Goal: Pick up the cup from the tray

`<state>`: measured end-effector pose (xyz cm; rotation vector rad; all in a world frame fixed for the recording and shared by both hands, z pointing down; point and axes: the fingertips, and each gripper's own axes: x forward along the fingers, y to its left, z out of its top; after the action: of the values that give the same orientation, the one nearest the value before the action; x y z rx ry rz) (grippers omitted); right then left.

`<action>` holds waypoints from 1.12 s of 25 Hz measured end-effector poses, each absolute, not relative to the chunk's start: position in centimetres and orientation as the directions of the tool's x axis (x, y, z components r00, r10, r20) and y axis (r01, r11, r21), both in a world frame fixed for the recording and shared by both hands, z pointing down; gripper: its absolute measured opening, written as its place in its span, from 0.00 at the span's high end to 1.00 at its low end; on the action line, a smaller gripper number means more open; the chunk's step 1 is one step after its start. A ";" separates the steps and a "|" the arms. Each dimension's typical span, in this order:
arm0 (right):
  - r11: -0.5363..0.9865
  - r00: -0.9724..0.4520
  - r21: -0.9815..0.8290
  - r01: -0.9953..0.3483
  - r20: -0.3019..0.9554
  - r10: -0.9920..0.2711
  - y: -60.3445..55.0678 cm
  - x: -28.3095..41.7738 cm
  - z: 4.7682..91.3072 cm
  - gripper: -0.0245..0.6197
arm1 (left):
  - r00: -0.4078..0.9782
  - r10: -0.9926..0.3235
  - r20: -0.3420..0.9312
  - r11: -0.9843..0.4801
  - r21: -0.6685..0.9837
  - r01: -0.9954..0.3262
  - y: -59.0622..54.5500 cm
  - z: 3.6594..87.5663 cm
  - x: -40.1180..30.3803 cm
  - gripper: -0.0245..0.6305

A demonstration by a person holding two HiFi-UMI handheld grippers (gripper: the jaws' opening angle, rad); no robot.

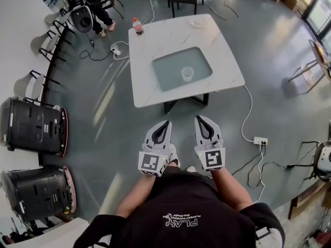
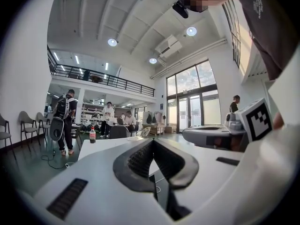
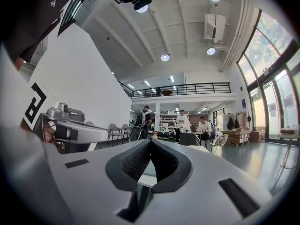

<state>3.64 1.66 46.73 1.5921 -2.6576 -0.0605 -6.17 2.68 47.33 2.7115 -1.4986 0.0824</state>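
Note:
A clear plastic cup (image 1: 187, 74) stands upright on a grey-green tray (image 1: 170, 71) on the white table (image 1: 150, 50), well ahead of me. My left gripper (image 1: 165, 122) and right gripper (image 1: 200, 118) are held side by side near my body, a good distance short of the table's near edge. Both are shut with their tips touching and nothing between them. In the left gripper view the left gripper (image 2: 152, 141) points at the table top; the cup is hidden behind its jaws. The right gripper (image 3: 151, 141) likewise faces the table in its own view.
A cola bottle (image 1: 138, 26) stands at the table's far left corner and a small dish (image 1: 198, 22) at the far edge. Cables and a power strip (image 1: 260, 140) lie on the floor to the right. Black cases (image 1: 31, 125) line the left. Several people (image 2: 63, 121) stand beyond the table.

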 end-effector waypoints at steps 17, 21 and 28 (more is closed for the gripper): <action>0.372 -0.368 0.084 -0.925 0.058 -0.928 -5.7 0.0 47.1 0.95 | 0.649 -0.759 0.050 -0.648 0.037 -0.760 -5.0 46.9 -9.0 0.96; 0.340 -0.334 0.071 -0.938 0.084 -0.939 -6.0 0.2 48.0 0.95 | 0.663 -0.746 0.053 -0.662 0.047 -0.748 -6.1 47.2 -9.2 0.96; 0.336 -0.332 0.067 -0.939 0.059 -0.941 -8.1 0.0 47.2 0.95 | 0.669 -0.741 0.052 -0.666 0.066 -0.743 -8.0 47.8 -9.2 0.96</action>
<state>0.04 -8.12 47.21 1.7616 -2.4956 -0.0321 -9.15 -8.03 47.84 2.7951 -1.2453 0.0316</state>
